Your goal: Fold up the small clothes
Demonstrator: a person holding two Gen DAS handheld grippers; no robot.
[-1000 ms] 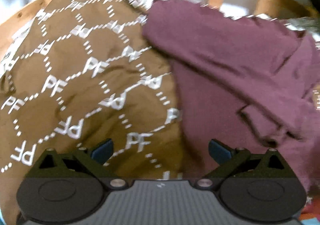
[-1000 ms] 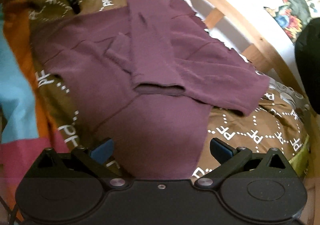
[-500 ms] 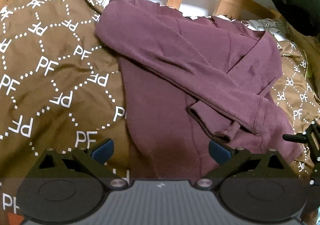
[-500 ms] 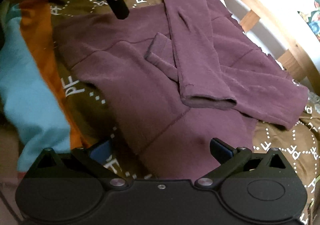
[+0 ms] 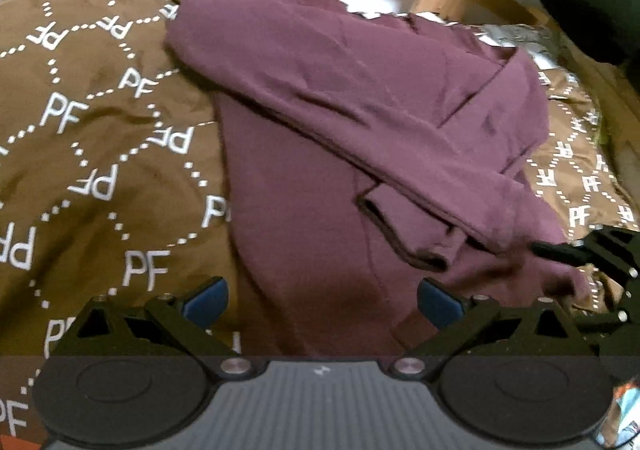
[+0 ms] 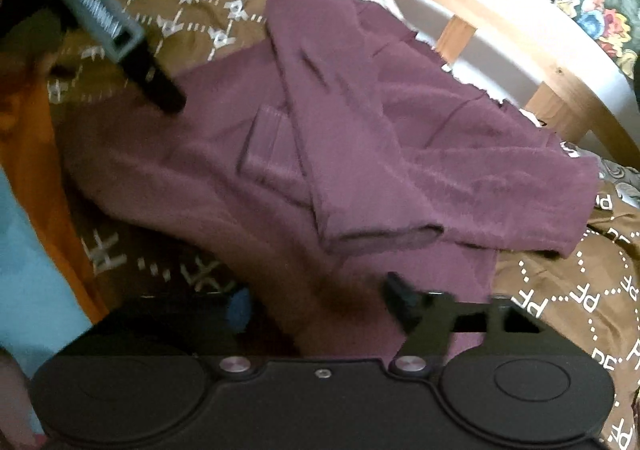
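Fingers (image 5: 206, 298) of the left gripper (image 5: 322, 300) stand spread above the maroon top (image 5: 360, 122), which lies sleeves-folded on the brown PF-print bedspread (image 5: 80, 130). Right gripper (image 6: 320, 304) also looks spread, blurred. Wooden bed rail (image 6: 500, 6) runs behind.

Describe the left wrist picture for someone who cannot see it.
A maroon long-sleeved top lies on a brown bedspread printed with white PF letters, one sleeve folded across it. The left gripper is open at its near hem.
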